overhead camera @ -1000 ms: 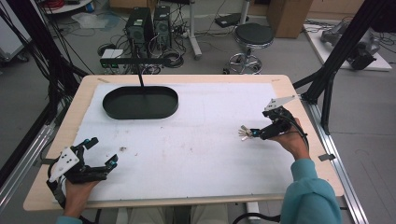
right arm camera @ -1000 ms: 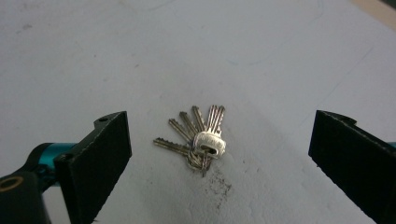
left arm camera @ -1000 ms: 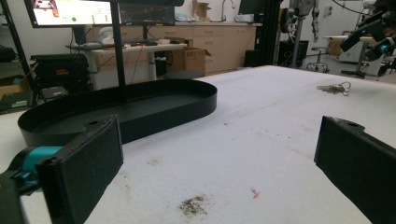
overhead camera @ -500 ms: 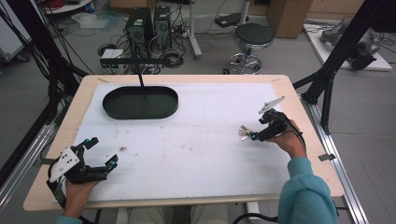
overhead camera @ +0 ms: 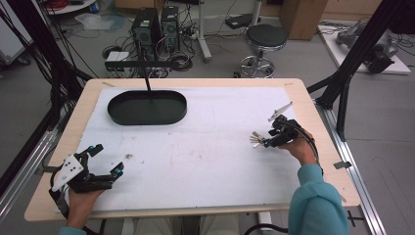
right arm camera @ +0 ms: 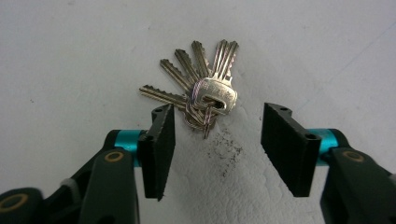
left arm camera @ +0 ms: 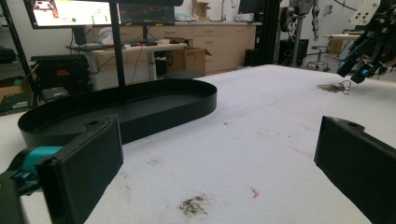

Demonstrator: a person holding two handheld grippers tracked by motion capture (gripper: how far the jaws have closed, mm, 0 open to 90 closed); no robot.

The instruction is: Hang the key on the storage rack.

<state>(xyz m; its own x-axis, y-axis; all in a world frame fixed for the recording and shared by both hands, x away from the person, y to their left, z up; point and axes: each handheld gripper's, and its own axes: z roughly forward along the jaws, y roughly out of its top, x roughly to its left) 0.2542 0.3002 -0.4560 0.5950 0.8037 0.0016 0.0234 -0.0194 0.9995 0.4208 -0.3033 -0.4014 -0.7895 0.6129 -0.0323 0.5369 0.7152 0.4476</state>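
— Right gripper (overhead camera: 263,140)?

— Over the white table cover (overhead camera: 205,147), right side, held in the right hand (overhead camera: 301,147). Jaws parted, nothing between the pads (right arm camera: 159,140). Tips angled down toward a bunch of keys (right arm camera: 201,88).

— And the keys?

— Flat on the cover, fanned out from a ring, blades pointing away from the jaws. Just ahead of the open tips in the right gripper view, ring end roughly level with them and nearer the left pad. No contact visible. Dark specks on the cover just beside the ring. Seen from above, keys (overhead camera: 255,138) just left of the gripper tips, near the table's right edge.

— Left gripper (overhead camera: 105,161)?

— Near the front left corner, in the left hand (overhead camera: 80,203), resting low over the cover. Jaws spread wide, empty. Dark smudge (left arm camera: 194,205) on the cover between them in the left gripper view.

— Anything else on the table?

— Black oval tray (overhead camera: 147,115) at the far left, shallow wall, well apart from both grippers. Thin black pole (overhead camera: 147,85) rising at its far side, exact foot hard to tell. Teal sleeve (overhead camera: 315,205) at bottom right. Beyond the table, a round stool (overhead camera: 264,36) and computer towers (overhead camera: 156,24) on the floor
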